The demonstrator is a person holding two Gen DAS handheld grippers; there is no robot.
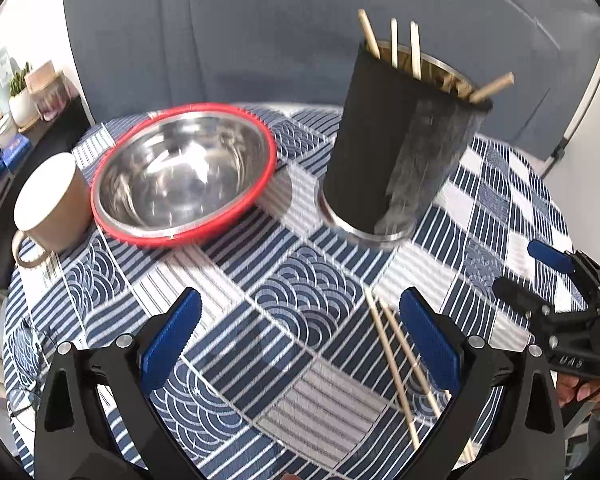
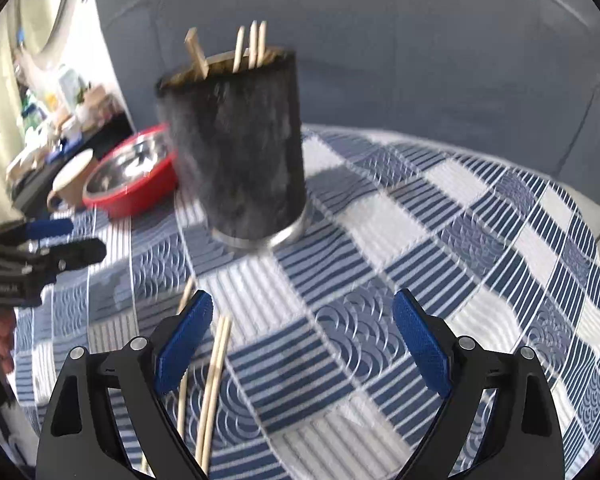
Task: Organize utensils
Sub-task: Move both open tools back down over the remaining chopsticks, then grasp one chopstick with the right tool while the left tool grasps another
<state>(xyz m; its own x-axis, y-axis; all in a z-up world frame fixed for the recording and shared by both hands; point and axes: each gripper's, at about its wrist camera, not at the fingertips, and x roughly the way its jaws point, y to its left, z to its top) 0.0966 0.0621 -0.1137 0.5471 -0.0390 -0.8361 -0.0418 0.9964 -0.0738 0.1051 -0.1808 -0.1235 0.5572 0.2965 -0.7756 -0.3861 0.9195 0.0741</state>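
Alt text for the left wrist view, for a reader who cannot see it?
The open left gripper hangs empty over a blue patterned tablecloth, loose chopsticks lying by its right finger. Beyond stand a black holder with chopsticks, a red-rimmed steel bowl and a tan mug.

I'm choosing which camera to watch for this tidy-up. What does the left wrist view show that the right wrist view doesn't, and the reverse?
Only the left wrist view: the inside of the red-rimmed steel bowl almost whole, and a potted plant on the side shelf.
Only the right wrist view: a broad stretch of the tablecloth to the right of the holder.
Both: the black utensil holder with sticks in it, the loose chopsticks on the cloth, the beige mug, and both open hand-held grippers.
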